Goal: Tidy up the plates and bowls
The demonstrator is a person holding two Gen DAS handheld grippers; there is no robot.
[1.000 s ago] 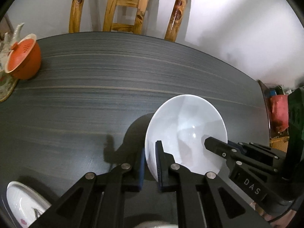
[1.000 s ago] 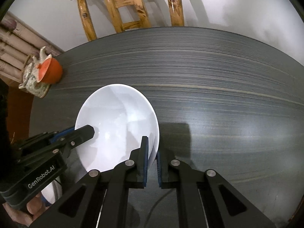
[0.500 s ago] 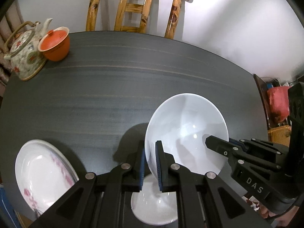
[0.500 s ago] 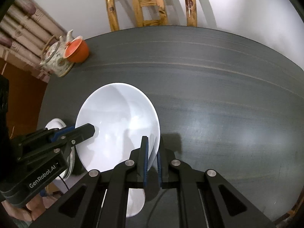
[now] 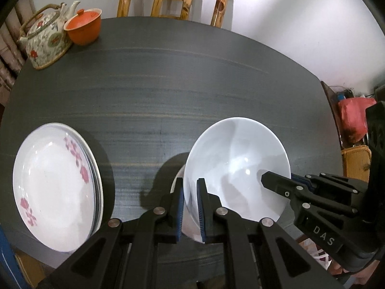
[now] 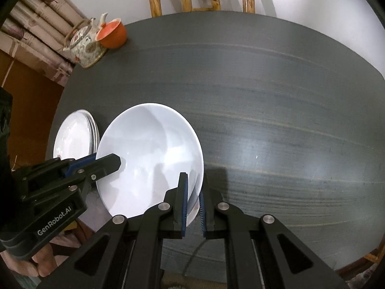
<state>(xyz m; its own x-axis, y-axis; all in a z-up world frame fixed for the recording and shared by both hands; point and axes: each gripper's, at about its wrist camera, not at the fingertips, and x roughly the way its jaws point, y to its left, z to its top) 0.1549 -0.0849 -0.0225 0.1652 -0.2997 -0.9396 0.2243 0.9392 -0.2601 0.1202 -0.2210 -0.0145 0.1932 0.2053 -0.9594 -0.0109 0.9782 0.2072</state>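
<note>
Both grippers are gripping one white bowl [image 5: 237, 168] by opposite sides of its rim, holding it off the dark surface [image 5: 192, 84]. The left gripper [image 5: 190, 207] is clamping the bowl's left edge with its fingers [image 5: 201, 207] closed on the rim wall. The right gripper [image 6: 192, 207] is doing the same on the right edge, its fingers [image 6: 184, 204] pinching thin porcelain. The bowl is hanging near the front of the surface, just right of a stack of flowered plates [image 5: 55, 187].

Judgement: this is a carry step, the bowl probably going onto another white dish that is peeking out under it at the left gripper's fingers. To do it well, both hands should be keeping level and the same distance apart so the rim is not twisting or slipping out. Lowering should be slow, centred over the lower dish, both grippers releasing only once it is seated.

The left wrist view is showing the plates' pink flower pattern, the dish below the bowl, and red clutter beyond the right end of the surface. The right wrist view is showing the bare right half of the surface, a person's hand [image 6: 36, 262] on the left gripper's handle, and curtains behind the teapot [image 6: 84, 45] and orange lidded cup [image 6: 113, 35].
</note>
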